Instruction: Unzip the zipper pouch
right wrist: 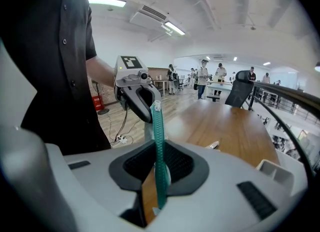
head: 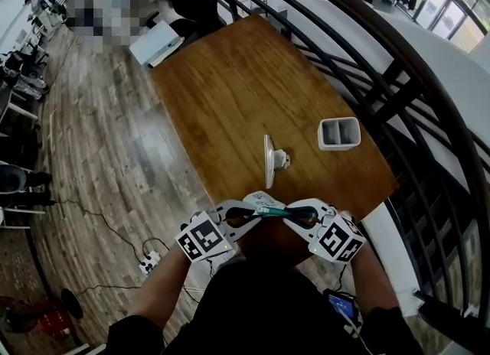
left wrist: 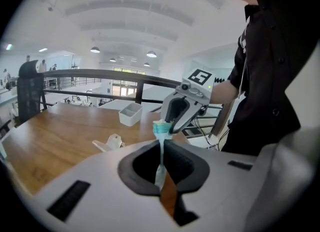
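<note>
I hold a small pouch (head: pixel 268 210) with a teal zipper in the air between both grippers, just above the near edge of the wooden table (head: pixel 230 93). My left gripper (head: pixel 243 214) is shut on its left end; in the left gripper view a thin pale strip of the pouch (left wrist: pixel 161 151) runs between the closed pads. My right gripper (head: pixel 302 213) is shut on the other end, and the teal zipper band (right wrist: pixel 159 141) stands edge-on between its pads (right wrist: pixel 177 168). Each gripper faces the other across the pouch. I cannot make out the slider.
A white two-compartment box (head: pixel 339 133) and a small white stand-like object (head: pixel 272 161) sit on the table's near right. A flat white box (head: pixel 157 42) is at the far end. A dark railing (head: pixel 398 93) runs along the right. A power strip (head: pixel 149 260) lies on the floor.
</note>
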